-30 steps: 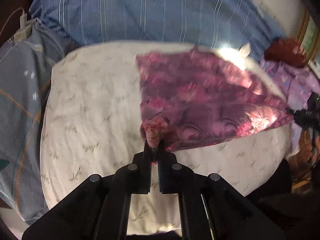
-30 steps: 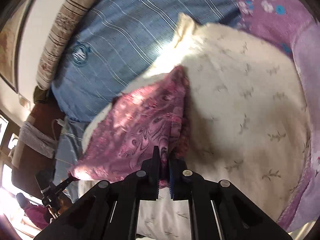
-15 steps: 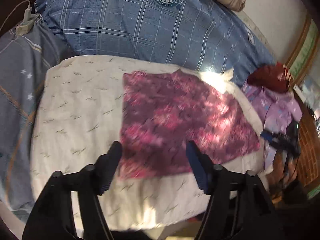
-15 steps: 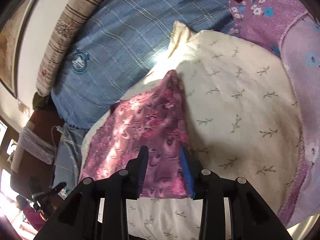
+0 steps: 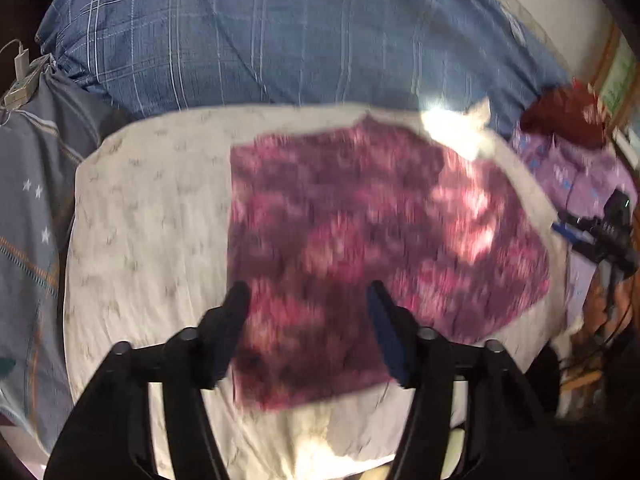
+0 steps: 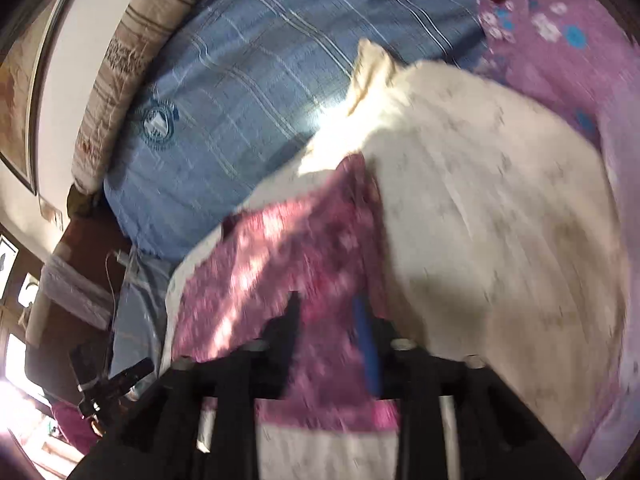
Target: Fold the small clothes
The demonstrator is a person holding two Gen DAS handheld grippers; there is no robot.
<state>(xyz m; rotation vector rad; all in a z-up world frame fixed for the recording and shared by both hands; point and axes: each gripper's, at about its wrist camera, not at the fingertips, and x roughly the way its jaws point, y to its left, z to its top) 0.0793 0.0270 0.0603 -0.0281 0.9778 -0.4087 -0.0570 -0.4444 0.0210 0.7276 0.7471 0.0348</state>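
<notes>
Flat on the cream cloth (image 5: 152, 216) was laid the pink garment (image 5: 360, 232), apparently folded, though blur obscured its edges. Above its near edge the left gripper (image 5: 306, 300) was held with jaws spread, nothing pinched. The right gripper (image 6: 326, 314), jaws just opened, was likewise kept clear of the fabric.

The garment (image 5: 372, 240) lies on the pillow (image 5: 152, 240), the bedspread (image 5: 280, 40) behind.

No readable text (blanket (image 6: 248, 80) emblem (image 6: 159, 122) blurred).
</notes>
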